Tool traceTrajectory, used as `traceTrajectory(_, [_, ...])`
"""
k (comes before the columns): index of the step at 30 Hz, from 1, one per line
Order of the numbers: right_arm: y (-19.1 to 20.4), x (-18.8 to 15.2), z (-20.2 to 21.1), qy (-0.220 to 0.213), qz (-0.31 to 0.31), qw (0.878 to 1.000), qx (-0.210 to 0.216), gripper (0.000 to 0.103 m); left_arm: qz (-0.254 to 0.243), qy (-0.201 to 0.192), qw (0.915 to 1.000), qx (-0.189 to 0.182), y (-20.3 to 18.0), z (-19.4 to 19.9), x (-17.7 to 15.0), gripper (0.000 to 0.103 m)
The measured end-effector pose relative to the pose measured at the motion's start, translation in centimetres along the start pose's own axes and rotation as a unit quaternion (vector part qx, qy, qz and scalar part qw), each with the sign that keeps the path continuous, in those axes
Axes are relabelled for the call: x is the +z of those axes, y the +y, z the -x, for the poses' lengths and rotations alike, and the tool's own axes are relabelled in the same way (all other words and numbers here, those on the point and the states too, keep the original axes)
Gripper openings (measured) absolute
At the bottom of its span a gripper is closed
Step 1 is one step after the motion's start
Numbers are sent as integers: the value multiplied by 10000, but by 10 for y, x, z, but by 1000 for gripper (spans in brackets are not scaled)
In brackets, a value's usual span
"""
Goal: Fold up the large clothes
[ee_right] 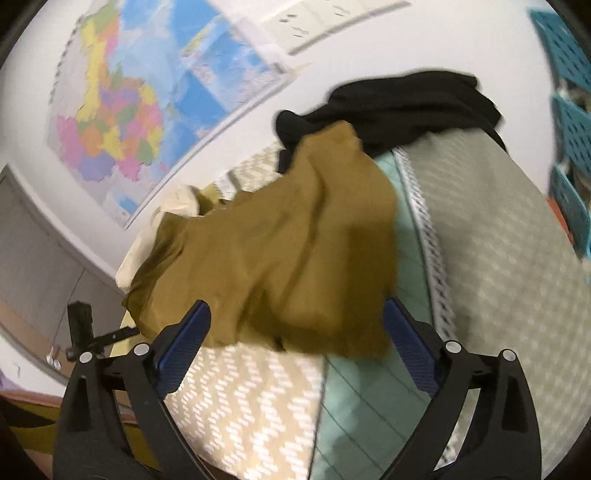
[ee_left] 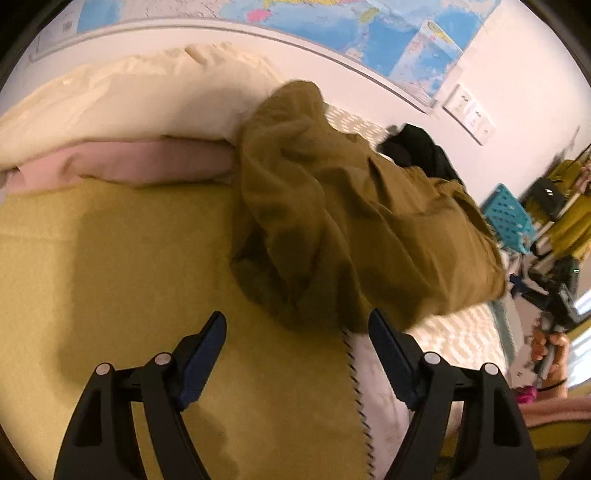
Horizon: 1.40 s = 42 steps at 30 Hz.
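My left gripper [ee_left: 297,321] is wide open, nothing in it, over the yellow blanket [ee_left: 122,258]. My right gripper [ee_right: 297,310] is also spread wide and empty. The olive garment [ee_left: 332,206] lies crumpled just ahead of both, on the bed, its far end meeting black clothing [ee_right: 399,99]. A pink pillow [ee_left: 147,162] sits beside it, a wall map [ee_right: 122,110] behind.

No legible text in either view. The wall map [ee_left: 369,29] carries coloured regions and faint lettering, all too blurred to read; the same holds in the right wrist view, where the map [ee_right: 122,110] shows only colour patches. The white panel [ee_left: 469,114] on the wall beside it bears small dark marks, not decipherable. No labels, brands or numbers readable on cloth or tools.
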State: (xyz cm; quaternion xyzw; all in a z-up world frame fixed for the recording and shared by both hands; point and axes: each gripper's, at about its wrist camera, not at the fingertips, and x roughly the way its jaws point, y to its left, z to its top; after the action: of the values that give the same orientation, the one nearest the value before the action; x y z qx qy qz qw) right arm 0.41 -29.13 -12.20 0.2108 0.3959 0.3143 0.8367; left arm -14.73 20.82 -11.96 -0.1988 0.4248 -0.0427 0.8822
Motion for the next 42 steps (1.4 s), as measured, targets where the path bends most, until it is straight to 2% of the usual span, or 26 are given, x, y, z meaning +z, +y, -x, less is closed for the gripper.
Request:
traceTrajectory(5, [-16, -16, 1, 107, -547, 9982, 205, 94, 54, 231, 9990, -380, -10, -10, -11, 76])
traceTrajectory(9, [-13, -21, -13, 272, -654, 9969, 337, 97, 111, 355, 9968, -711, -19, -23, -12, 76])
traceTrajectory(13, [-6, -22, -33, 424, -676, 9960, 397, 98, 182, 461, 9953, -836, -29, -40, -8, 76])
traceTrajectory(16, [-1, -18, -43, 396, -697, 9957, 466, 99, 189, 348, 9959, -814, -34, -44, -5, 80])
traceTrajectory(18, [4, -15, -50, 381, -665, 9963, 379, 99, 373, 283, 9949, -896, -31, -46, -1, 83])
traceTrajectory(23, [4, -9, -57, 147, -955, 9947, 358, 99, 854, 207, 9908, -1030, -26, -54, 12, 85])
traceTrajectory(29, [9, -5, -65, 4, -1063, 9942, 163, 99, 867, 130, 9936, -710, -38, -57, 14, 88])
traceTrajectory(33, [6, -3, -65, -74, -1181, 9924, 345, 99, 865, 80, 9949, -520, -43, -58, 14, 88])
traceTrajectory(35, [5, -2, -66, -63, -1154, 9928, 326, 99, 793, 74, 9963, -320, -49, -61, 15, 89])
traceTrajectory(37, [7, -1, -67, -3, -1054, 9942, 200, 99, 572, 82, 9983, 76, -62, -66, 14, 90])
traceTrajectory(39, [11, -1, -67, 90, -910, 9958, 60, 96, 412, 86, 9986, 321, -69, -69, 13, 91])
traceTrajectory(42, [14, -1, -57, 57, -733, 9973, -48, 93, 393, 51, 9986, 351, -68, -69, 13, 91])
